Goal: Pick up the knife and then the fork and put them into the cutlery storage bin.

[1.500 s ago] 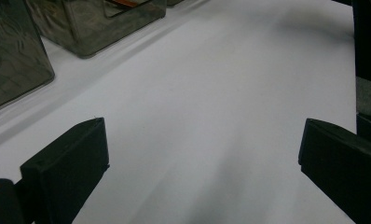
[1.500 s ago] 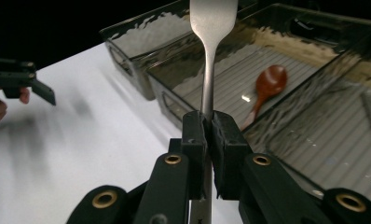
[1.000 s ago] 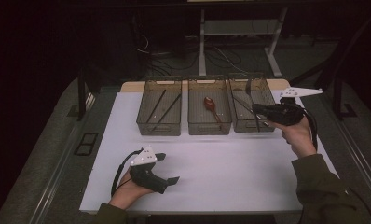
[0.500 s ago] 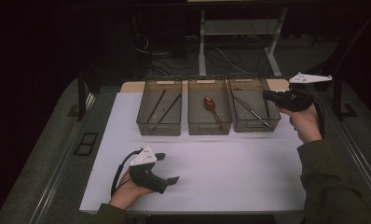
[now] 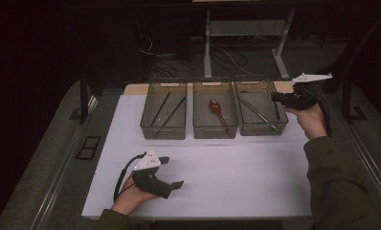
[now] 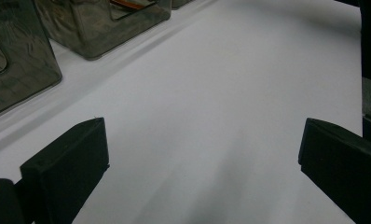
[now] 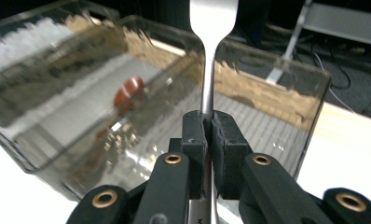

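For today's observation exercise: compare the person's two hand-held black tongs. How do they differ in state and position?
The left tongs stand wide open and hold nothing; the right tongs are shut on a flat silver metal utensil handle. The left tongs sit low over the white table sheet at the near edge; the right tongs are raised beside the rightmost clear smoky plastic bin. Both are black and hand-held.

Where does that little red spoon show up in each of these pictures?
High view: the red spoon lies in the middle bin.
Left gripper view: I cannot make it out.
Right gripper view: left of centre, seen through the bin walls.
Shared landmark: the white tabletop.
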The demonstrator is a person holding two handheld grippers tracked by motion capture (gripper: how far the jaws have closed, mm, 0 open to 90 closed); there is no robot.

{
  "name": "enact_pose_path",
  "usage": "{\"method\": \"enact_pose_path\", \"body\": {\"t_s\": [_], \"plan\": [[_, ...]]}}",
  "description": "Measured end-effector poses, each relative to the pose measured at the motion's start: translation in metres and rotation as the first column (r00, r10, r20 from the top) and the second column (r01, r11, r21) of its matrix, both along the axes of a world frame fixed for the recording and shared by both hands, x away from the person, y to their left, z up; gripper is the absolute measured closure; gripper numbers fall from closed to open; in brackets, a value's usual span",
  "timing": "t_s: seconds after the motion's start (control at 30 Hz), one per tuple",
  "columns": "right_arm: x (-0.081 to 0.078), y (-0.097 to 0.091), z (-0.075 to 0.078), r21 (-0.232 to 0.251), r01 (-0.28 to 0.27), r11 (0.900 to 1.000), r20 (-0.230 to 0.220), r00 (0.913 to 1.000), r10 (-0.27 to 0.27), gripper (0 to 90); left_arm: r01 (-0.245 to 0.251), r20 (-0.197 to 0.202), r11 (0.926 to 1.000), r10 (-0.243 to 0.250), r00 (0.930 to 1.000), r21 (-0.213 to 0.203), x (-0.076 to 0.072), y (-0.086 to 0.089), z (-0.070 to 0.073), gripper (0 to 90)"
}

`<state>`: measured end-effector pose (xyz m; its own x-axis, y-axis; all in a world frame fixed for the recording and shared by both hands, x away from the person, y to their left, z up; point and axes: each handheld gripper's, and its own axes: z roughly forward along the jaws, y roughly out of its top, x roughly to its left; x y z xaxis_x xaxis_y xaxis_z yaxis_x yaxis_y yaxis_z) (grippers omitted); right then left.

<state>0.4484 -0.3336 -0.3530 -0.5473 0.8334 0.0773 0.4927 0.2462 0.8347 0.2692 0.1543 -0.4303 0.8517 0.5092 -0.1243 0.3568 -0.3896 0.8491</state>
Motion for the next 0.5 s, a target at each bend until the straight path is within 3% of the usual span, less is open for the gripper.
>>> {"method": "enact_pose_path", "body": {"t_s": [0.2, 0.5], "plan": [[0.007, 0.000, -0.012, -0.052, 0.004, 0.9986, -0.056, 0.9984, -0.007, 83.2, 0.001, 0.000, 1.0000, -0.001, 1.0000, 0.001, 0.000, 0.000, 0.000, 0.7], [0.016, 0.005, -0.027, -0.144, -0.004, 0.9896, -0.169, 0.9855, -0.020, 83.2, 0.004, 0.000, 1.0000, -0.004, 1.0000, 0.005, 0.000, -0.001, 0.000, 0.7]]}}
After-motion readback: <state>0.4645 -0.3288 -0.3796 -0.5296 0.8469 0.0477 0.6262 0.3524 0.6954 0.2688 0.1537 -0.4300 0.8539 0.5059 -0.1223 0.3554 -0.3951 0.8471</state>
